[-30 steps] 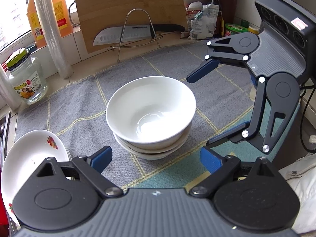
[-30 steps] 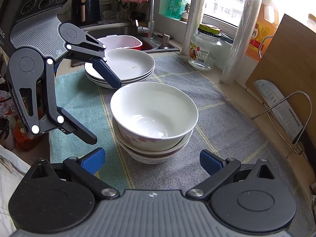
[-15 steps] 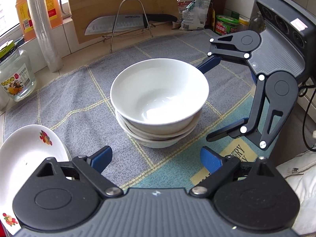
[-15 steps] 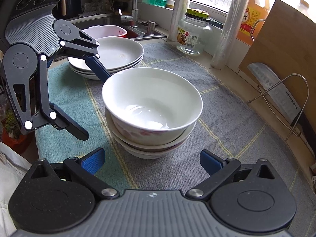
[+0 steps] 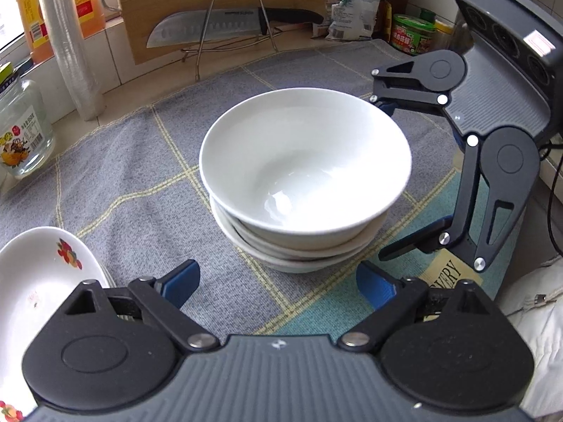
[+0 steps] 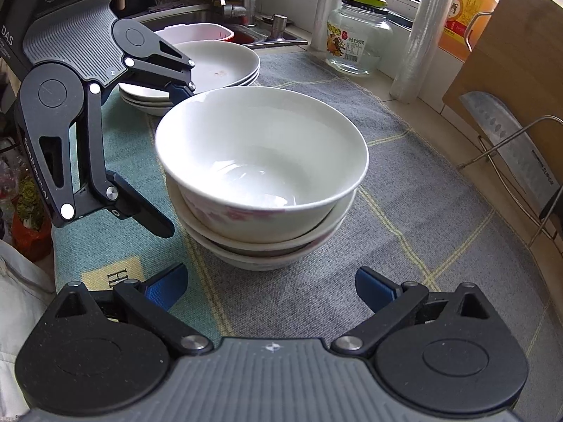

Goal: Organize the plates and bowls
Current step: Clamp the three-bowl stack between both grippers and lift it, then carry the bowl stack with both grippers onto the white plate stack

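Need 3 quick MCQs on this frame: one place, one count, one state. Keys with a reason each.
1. Where does the stack of plates sit, seen from the right wrist camera?
A. Beyond the bowl stack, toward the sink
B. On the cutting board
C. Inside the top bowl

2. How many bowls are in the bowl stack?
A. One
B. Three
C. Six

3. What state is the left gripper in?
A. Shut on the top bowl
B. Shut on a plate
C. Open, holding nothing

Answers:
1. A: the plates lie behind the bowls, near the sink.
2. B: three nested rims show in the right wrist view.
3. C: its blue pads stand wide apart short of the bowls, with only the mat between them.
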The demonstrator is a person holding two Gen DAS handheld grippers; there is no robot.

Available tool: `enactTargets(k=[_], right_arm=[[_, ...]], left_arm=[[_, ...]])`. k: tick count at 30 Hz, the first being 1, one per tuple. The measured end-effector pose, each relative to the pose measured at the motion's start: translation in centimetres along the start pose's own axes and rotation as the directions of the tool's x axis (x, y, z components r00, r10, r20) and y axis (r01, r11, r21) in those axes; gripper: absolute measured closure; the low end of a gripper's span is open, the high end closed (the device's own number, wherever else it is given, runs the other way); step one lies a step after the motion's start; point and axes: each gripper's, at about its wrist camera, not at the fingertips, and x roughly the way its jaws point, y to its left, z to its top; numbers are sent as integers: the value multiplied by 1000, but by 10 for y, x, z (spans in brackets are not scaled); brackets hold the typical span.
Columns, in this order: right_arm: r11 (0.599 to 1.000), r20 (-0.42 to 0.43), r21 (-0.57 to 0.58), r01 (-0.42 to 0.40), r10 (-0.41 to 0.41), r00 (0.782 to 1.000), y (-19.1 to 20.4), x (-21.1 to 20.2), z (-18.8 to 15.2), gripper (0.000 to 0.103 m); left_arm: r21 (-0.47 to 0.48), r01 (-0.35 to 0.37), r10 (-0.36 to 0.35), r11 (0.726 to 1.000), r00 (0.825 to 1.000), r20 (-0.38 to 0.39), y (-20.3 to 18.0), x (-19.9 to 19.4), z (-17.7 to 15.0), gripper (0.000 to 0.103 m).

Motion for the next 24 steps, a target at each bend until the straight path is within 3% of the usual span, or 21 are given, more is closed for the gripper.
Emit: enactTargets(k=[6, 24], right_arm=[[993, -2, -113, -44, 44, 999, -1, 9, 7, 5], [956, -2, -246, -162, 166, 986, -14, 18, 20, 14]], left_arm=[[66, 4, -2, 998, 1000, -23, 2, 9, 9, 9], [169, 43, -33, 985, 998, -56, -3, 20, 18, 18]])
